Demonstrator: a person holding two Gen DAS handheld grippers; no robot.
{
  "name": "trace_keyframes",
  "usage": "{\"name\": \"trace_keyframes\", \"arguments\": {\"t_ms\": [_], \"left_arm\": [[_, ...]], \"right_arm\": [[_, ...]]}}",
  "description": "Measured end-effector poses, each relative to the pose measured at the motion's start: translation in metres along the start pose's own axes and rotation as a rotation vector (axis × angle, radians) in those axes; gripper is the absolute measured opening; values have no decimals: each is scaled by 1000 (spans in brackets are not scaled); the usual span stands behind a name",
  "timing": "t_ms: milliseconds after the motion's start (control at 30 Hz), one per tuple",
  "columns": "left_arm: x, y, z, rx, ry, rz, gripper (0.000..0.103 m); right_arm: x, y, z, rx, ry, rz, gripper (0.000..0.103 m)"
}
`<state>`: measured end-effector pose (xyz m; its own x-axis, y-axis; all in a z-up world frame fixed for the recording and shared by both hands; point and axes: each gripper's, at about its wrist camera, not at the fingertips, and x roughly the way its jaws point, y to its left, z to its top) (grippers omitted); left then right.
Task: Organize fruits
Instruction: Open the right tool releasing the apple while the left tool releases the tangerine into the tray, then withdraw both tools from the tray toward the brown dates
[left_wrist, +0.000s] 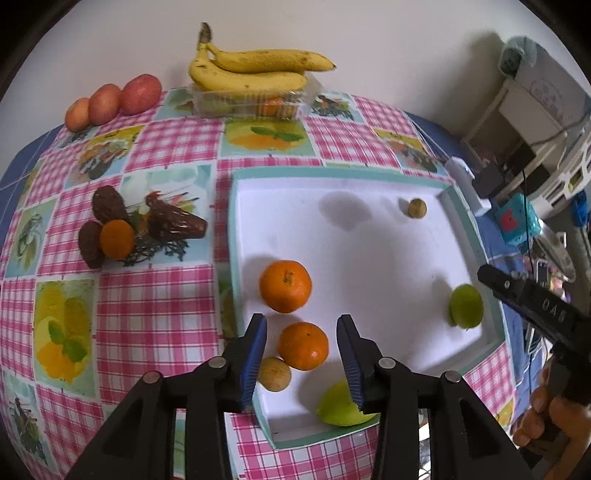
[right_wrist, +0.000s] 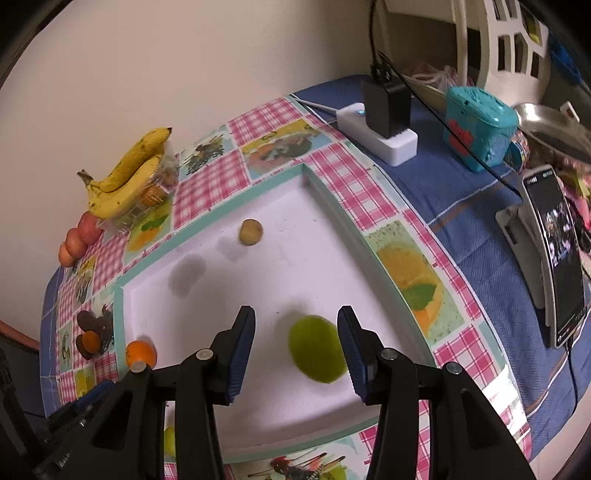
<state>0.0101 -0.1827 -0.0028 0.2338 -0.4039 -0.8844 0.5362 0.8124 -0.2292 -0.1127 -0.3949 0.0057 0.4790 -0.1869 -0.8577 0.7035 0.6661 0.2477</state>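
Note:
A white tray with a teal rim (left_wrist: 369, 236) (right_wrist: 295, 280) lies on the checked tablecloth. In it are two oranges (left_wrist: 285, 286) (left_wrist: 303, 346), a small tan fruit (left_wrist: 274, 373), a green fruit (left_wrist: 341, 408) at the near edge, another green fruit (left_wrist: 466, 306) (right_wrist: 317, 348) at the right wall and a small brown fruit (left_wrist: 417, 208) (right_wrist: 250, 232) at the far side. My left gripper (left_wrist: 302, 363) is open just above the nearer orange. My right gripper (right_wrist: 295, 350) is open, the blurred green fruit lying between its fingers, nearer the right one.
Bananas (left_wrist: 251, 66) (right_wrist: 125, 173) rest on a clear plastic box (left_wrist: 255, 99) by the wall, with red-orange fruits (left_wrist: 114, 99) to the left. An orange and dark fruits (left_wrist: 110, 232) lie on the cloth. A white charger block (right_wrist: 380, 133), teal box (right_wrist: 476, 125) and phone (right_wrist: 561, 251) stand right.

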Motion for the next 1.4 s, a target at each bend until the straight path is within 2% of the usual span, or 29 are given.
{"name": "trace_keyframes", "arguments": {"t_ms": [267,500,733,933,1000,1033,1067,1167,1233,1300,1400], "left_arm": [[-16,39,9,-111,-30,55,43],[-27,86,11,-238,-42,157,43],[-41,135,6,-386,-59,195,43],[-51,161,1,-447,-70,222,45],[-52,166,0,-460,-68,236,60],[-52,167,-1,-461,-65,248,63],[-51,167,-1,-456,-60,266,68],[-48,167,-2,-438,-43,303,86],[-45,167,-2,-421,-31,325,89],[-44,166,-3,-408,-21,347,97],[-43,165,-3,-384,-19,379,102]], "right_arm": [[0,7,-4,-26,16,-4,48],[0,21,-7,-73,23,2,48],[-1,46,-16,-152,33,28,48],[-3,69,-24,-218,33,53,48],[-2,75,-27,-242,35,47,51],[-1,77,-28,-253,37,42,61],[1,80,-29,-263,40,38,64],[7,85,-33,-296,58,32,67],[11,87,-35,-309,67,27,80],[15,88,-37,-317,78,26,81],[19,90,-40,-330,86,29,82]]}}
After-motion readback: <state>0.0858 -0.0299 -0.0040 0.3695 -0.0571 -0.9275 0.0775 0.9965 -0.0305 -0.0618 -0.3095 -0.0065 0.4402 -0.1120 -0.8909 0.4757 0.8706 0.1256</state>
